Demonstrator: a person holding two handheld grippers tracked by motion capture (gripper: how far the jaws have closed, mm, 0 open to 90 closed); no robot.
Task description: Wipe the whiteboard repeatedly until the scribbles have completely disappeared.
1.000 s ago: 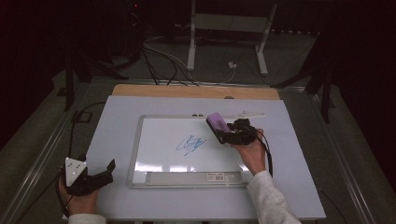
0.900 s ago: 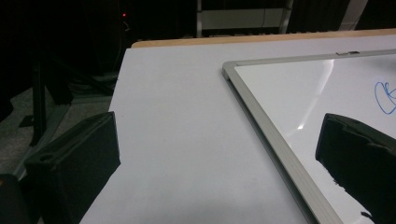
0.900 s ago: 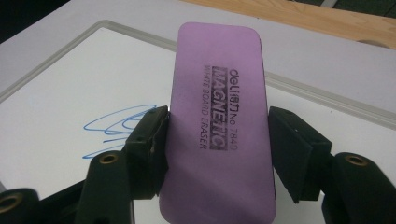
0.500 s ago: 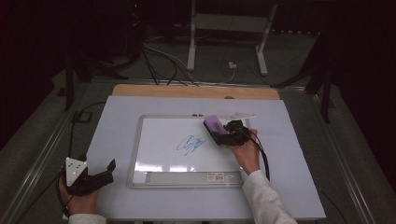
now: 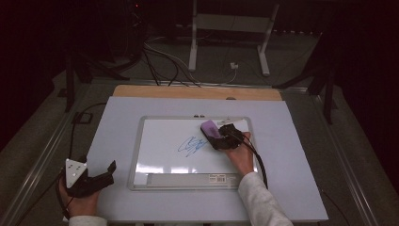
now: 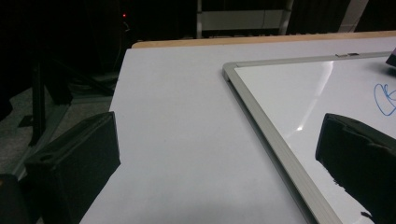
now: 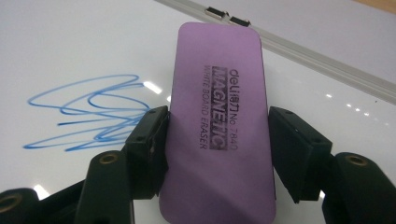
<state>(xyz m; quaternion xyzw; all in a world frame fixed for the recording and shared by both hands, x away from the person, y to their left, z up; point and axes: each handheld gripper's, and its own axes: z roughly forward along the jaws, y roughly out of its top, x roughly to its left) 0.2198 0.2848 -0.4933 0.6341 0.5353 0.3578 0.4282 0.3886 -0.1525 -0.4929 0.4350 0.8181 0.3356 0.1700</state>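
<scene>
A white whiteboard (image 5: pixel 155 155) in a silver frame lies on the pale table (image 5: pixel 291 155). A blue scribble (image 5: pixel 192 145) (image 7: pixel 88 116) is drawn near its middle. My right gripper (image 5: pixel 215 134) (image 7: pixel 215 119) is shut on a purple magnetic board eraser (image 5: pixel 210 127) (image 7: pixel 217 121), one jaw on each long side. The eraser hangs low over the board, just right of the scribble. My left gripper (image 5: pixel 108 174) (image 6: pixel 219 126) rests at the table's front left, beside the board's corner. It is open, with nothing between its widely spread jaws.
A printed strip (image 5: pixel 188 178) runs along the board's near edge, and two small clips (image 5: pixel 198 116) (image 7: pixel 229 16) sit on its far frame. A wooden edge (image 5: pixel 197 92) borders the table's far side. Cables and a white stand (image 5: pixel 226 28) are on the floor beyond.
My right gripper has carried the eraser down and slightly left, closer to the scribble and the board. The left gripper has stayed where it was.
</scene>
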